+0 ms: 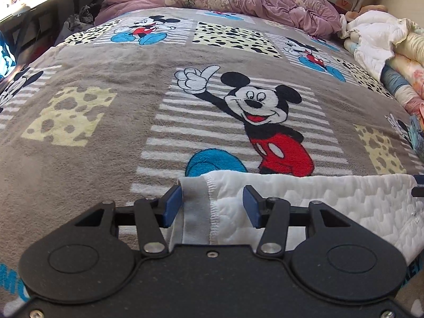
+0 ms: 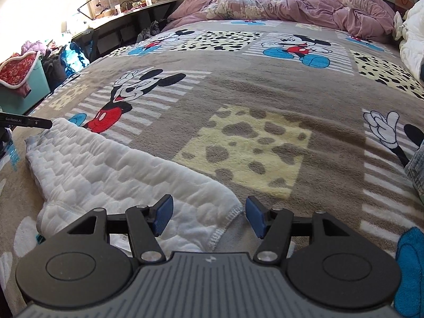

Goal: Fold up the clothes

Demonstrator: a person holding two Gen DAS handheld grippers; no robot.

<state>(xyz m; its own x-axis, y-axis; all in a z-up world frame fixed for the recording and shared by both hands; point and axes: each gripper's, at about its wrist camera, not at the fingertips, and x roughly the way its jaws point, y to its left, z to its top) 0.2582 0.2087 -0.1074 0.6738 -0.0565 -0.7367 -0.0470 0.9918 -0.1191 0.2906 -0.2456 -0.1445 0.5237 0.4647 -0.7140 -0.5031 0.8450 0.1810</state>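
We find the white garment (image 1: pixel 304 206) lying flat on the bed's blanket (image 1: pixel 106 137). Left gripper (image 1: pixel 212 204) and right gripper (image 2: pixel 209 216) straddle its corners, fingers parted, gripping nothing.

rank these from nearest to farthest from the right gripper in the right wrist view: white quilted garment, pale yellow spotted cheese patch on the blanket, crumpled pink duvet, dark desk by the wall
1. White quilted garment: its stitched corner lies between the open jaws of the right gripper.
2. Pale yellow spotted cheese patch: just ahead, slightly right.
3. Crumpled pink duvet: at the bed's far end.
4. Dark desk: far left; too close to the duvet to call.
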